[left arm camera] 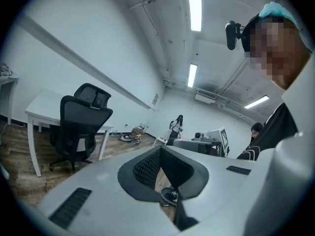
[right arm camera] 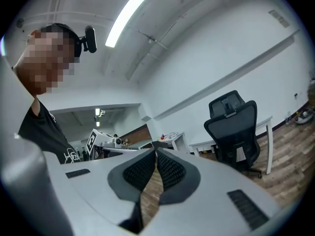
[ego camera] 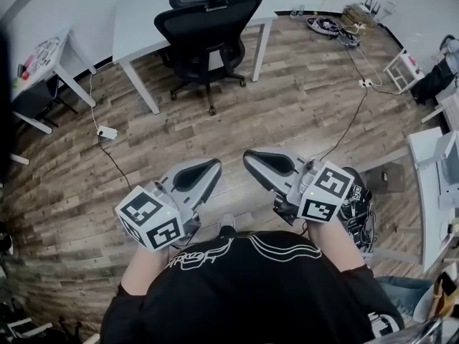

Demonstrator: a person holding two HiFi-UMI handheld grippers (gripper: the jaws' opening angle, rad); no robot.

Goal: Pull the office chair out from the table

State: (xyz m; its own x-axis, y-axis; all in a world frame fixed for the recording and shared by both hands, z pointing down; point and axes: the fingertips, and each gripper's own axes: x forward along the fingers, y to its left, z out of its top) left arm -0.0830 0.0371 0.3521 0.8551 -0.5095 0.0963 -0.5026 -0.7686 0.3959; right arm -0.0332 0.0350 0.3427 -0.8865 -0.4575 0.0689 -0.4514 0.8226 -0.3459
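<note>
The black mesh office chair (ego camera: 208,31) stands tucked against the white table (ego camera: 136,27) at the far side of the room, its back toward me. It also shows at the left in the left gripper view, chair (left arm camera: 78,124) beside the table (left arm camera: 42,113), and at the right in the right gripper view, chair (right arm camera: 234,132). Both grippers are held close to my body, well short of the chair. My left gripper (ego camera: 215,165) is shut and empty, jaws (left arm camera: 160,149) meeting. My right gripper (ego camera: 247,156) is shut with nothing between the pads (right arm camera: 156,151).
A second white desk (ego camera: 50,56) stands at the left, another (ego camera: 430,185) at the right. A power strip (ego camera: 107,132) and cables lie on the wood floor. Shoes (ego camera: 326,26) and a small white rack (ego camera: 403,69) sit at the back right. A person (left arm camera: 176,127) stands far off.
</note>
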